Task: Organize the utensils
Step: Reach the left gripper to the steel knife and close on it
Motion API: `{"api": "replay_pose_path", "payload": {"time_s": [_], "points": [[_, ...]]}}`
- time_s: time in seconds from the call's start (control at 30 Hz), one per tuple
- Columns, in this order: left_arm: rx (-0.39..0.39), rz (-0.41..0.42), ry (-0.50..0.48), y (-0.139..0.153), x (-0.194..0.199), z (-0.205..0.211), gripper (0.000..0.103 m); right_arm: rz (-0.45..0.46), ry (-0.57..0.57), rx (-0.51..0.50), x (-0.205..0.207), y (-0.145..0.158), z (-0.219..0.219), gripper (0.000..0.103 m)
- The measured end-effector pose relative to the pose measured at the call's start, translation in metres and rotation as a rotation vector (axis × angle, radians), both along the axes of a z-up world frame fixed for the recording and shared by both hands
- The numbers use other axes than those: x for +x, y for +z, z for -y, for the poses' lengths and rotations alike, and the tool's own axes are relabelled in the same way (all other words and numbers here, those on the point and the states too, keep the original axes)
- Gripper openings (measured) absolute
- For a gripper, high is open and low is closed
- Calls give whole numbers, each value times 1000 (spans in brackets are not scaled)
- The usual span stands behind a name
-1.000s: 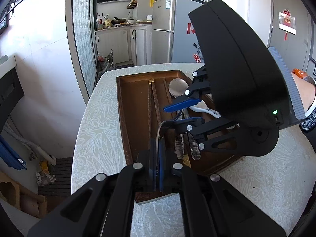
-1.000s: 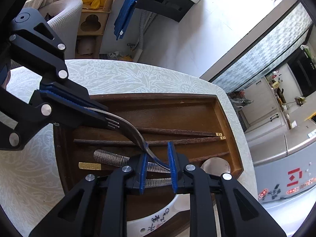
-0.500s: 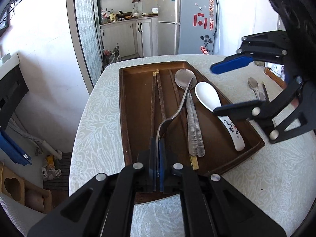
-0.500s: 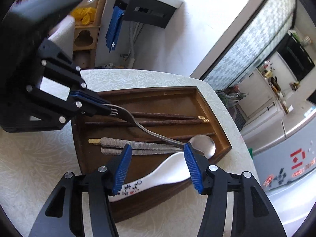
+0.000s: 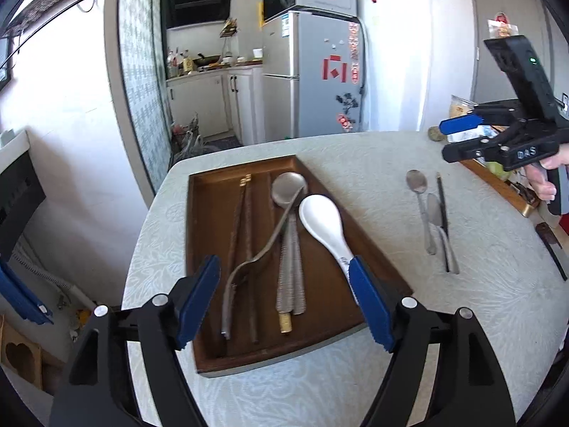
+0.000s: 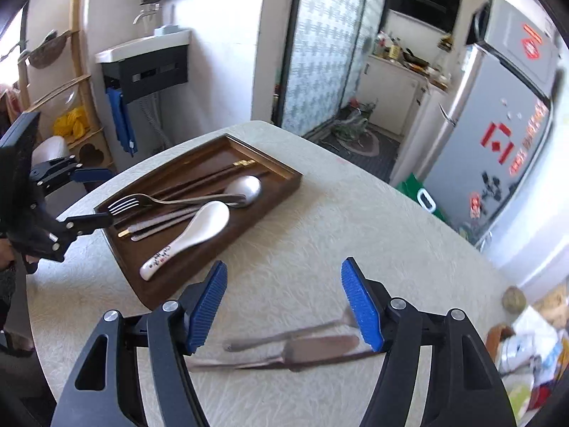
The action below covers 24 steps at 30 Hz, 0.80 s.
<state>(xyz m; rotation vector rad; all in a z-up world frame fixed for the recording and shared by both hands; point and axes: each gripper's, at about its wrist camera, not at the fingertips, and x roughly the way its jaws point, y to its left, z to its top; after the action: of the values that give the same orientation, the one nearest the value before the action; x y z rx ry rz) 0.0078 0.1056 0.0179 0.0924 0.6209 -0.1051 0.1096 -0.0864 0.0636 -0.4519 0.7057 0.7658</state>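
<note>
Matte black plastic left tongs [image 5: 284, 300] and right tongs [image 6: 284, 302] are wearing ribbed blue pads [image 6: 208, 306] and silver screws [image 5: 407, 302]; white "DAS" lettering [image 5: 526, 153] is showing on the right tongs.

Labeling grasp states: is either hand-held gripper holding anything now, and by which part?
Nothing is held. The left hand-held gripper has just opened, and the fork lies free in the tray. The right hand-held gripper is open over the table, empty.
</note>
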Motion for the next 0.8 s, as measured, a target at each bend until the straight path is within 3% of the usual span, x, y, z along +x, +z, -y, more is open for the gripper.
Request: {"api": "replay_pose_path", "payload": {"time_s": [0.13,0.23,0.33,0.4,0.47,0.63,0.8], "points": [[-19,-10,-97,-2,9,44,78,-67,-124,36,18,-12,38,67],[-36,-50,-186,-11,19,80,78,-117,-185,77,25,-23,63,62],[10,-66,-275,-21,20,115,77,-149,-221,106,29,-33,82,50],[43,-83,-307,-28,23,131,68,-168,-237,118,31,-41,91,41],[68,-104,-320,-33,29,141,60,-187,-254,134,33,-49,100,40],[55,-160,-353,-42,42,150,58,-224,-263,188,41,-60,107,40],[92,-207,-394,-57,38,161,39,-240,-241,208,40,-66,101,40]]}}
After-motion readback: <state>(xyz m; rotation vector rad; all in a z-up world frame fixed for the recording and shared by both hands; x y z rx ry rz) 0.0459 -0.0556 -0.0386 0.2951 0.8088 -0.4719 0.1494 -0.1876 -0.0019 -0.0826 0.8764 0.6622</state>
